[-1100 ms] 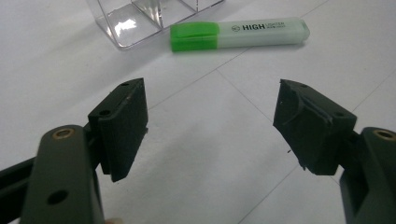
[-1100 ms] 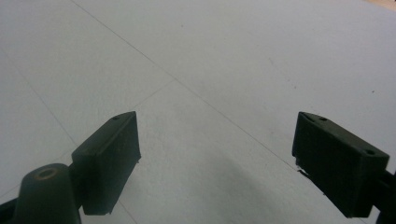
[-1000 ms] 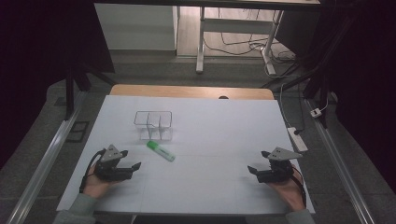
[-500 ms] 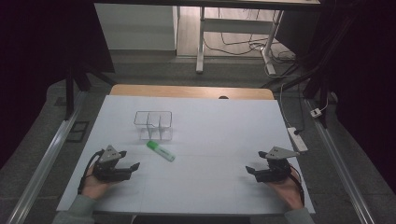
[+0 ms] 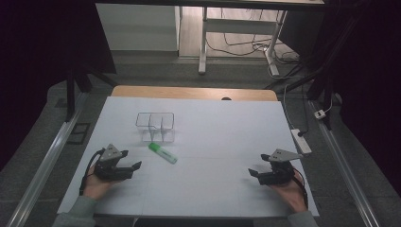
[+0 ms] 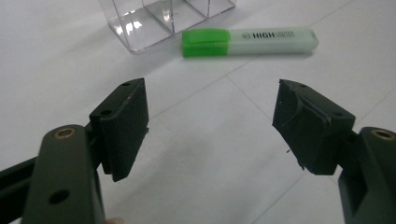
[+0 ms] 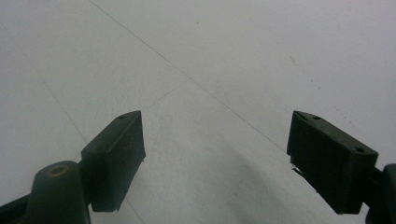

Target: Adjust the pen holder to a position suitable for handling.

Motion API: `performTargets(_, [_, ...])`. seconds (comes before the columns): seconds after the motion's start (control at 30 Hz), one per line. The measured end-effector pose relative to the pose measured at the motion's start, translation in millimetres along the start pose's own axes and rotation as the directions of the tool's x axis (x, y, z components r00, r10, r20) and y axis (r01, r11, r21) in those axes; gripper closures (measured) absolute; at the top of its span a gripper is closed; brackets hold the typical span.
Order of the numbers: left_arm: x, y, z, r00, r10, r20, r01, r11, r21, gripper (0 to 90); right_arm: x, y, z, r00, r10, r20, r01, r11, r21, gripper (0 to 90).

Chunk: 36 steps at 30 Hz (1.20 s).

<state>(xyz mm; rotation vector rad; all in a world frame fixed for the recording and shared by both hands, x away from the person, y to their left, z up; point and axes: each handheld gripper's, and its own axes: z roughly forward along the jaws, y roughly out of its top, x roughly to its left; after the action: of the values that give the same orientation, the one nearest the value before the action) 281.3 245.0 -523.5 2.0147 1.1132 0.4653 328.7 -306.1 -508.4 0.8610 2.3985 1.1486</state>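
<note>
1. White sheeting covers the table (image 5: 222, 142), with faint fold lines crossing it; a strip of bare wood shows along the far edge, and dark floor with cables and desk legs lies beyond.
2. My left gripper (image 5: 131, 164) rests low on the near left part of the table, my hand behind it. Its jaws stand wide apart with nothing between them, as the left gripper view (image 6: 210, 126) makes plain.
3. My right gripper (image 5: 256, 171) sits on the near right part of the table, well apart from the left one. Its jaws are also spread, holding nothing; in the right gripper view (image 7: 215, 154) bare white surface lies between them.
4. A highlighter (image 5: 162, 152) lies flat on the sheeting, just right of and beyond my left gripper, angled so one end points far left and the other near right.
5. In the left gripper view the highlighter (image 6: 250, 41) shows a bright green cap on its left end and a pale, translucent green barrel printed "HIGH" in dark letters, followed by smaller print I cannot read.
6. A clear plastic organizer (image 5: 155, 126) with inner dividers stands upright just beyond the highlighter's capped end; I cannot tell whether the two touch. Its compartments look empty.
</note>
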Motion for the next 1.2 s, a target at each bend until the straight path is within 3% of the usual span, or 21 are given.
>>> performTargets(0.5, [15.3, 15.9, 11.7, 0.9994, -0.018, -0.03, 0.018, 0.9997, 0.014, 28.6, -0.6, 0.3, 2.2, 1.0, 0.0, -0.002, 0.0, 1.0, 0.003, 19.0])
performTargets(1.2, [48.1, 34.9, 27.5, 0.994, -0.082, -0.072, 0.082, 0.9966, 0.0, 35.9, 0.0, 0.9, 6.4, 1.0, -0.003, -0.002, 0.003, 1.0, 0.015, 19.5])
